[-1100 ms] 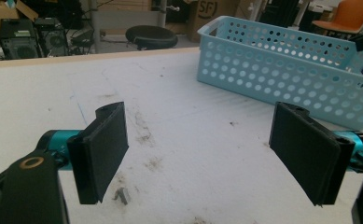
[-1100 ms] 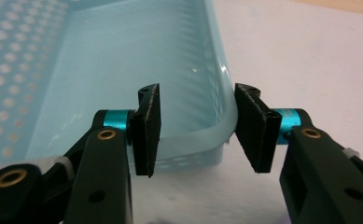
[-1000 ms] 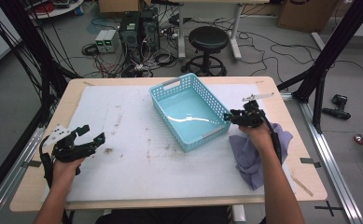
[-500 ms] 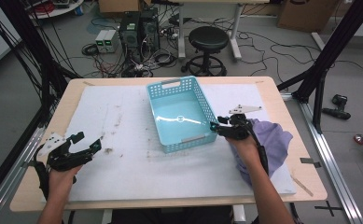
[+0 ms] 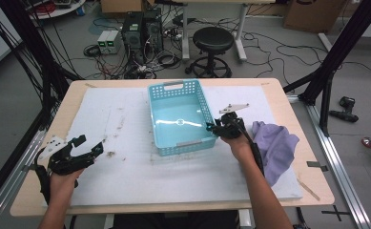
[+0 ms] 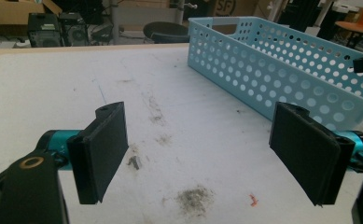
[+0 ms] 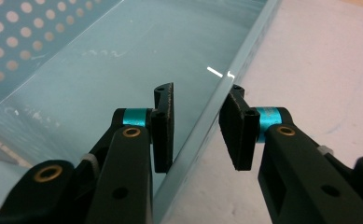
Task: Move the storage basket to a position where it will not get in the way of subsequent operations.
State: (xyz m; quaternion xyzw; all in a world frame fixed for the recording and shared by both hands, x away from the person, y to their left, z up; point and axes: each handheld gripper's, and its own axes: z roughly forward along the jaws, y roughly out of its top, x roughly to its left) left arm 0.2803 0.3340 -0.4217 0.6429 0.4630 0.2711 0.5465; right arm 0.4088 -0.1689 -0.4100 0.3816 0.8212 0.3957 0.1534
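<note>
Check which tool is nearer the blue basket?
Right. The right tool straddles the basket side wall, one jaw inside and one outside, jaws just closing but pads not yet pressing. The left tool sits open on the white mat, well off to its side.

Basket [image 5: 178, 119] mid-table — cloth [image 5: 276, 145] right of it
</note>
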